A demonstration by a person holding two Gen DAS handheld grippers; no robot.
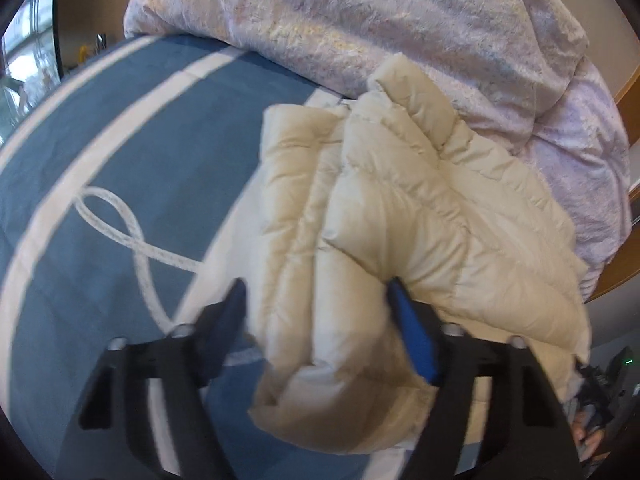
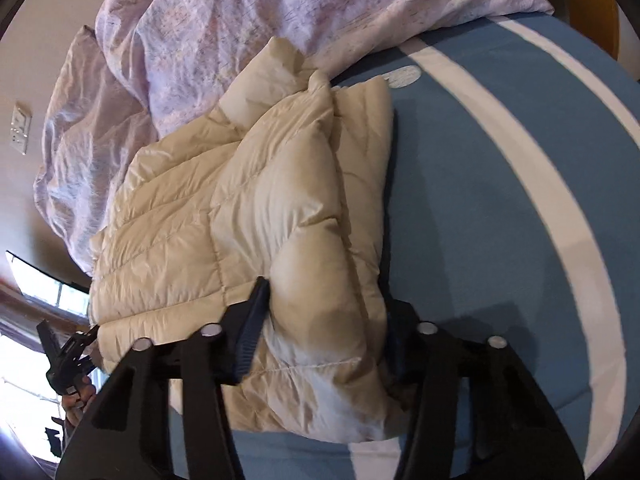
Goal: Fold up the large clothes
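Observation:
A cream quilted puffer jacket point(image 1: 400, 220) lies folded on a blue bedspread point(image 1: 140, 152) with white stripes. My left gripper point(image 1: 316, 300) is open, its jaws standing either side of the jacket's near folded edge. In the right wrist view the jacket point(image 2: 260, 208) fills the middle, and my right gripper point(image 2: 324, 304) is open with its jaws straddling the near bulging fold. The right fingertip on the far side is partly hidden behind the fabric. The other gripper point(image 2: 64, 356) and a hand show at the lower left of the right wrist view.
A crumpled lilac floral duvet point(image 1: 380, 28) is heaped behind the jacket, also in the right wrist view point(image 2: 224, 20). A white looped ribbon pattern point(image 1: 120, 220) marks the bedspread. A wall switch point(image 2: 20, 128) and a window point(image 2: 40, 300) are at left.

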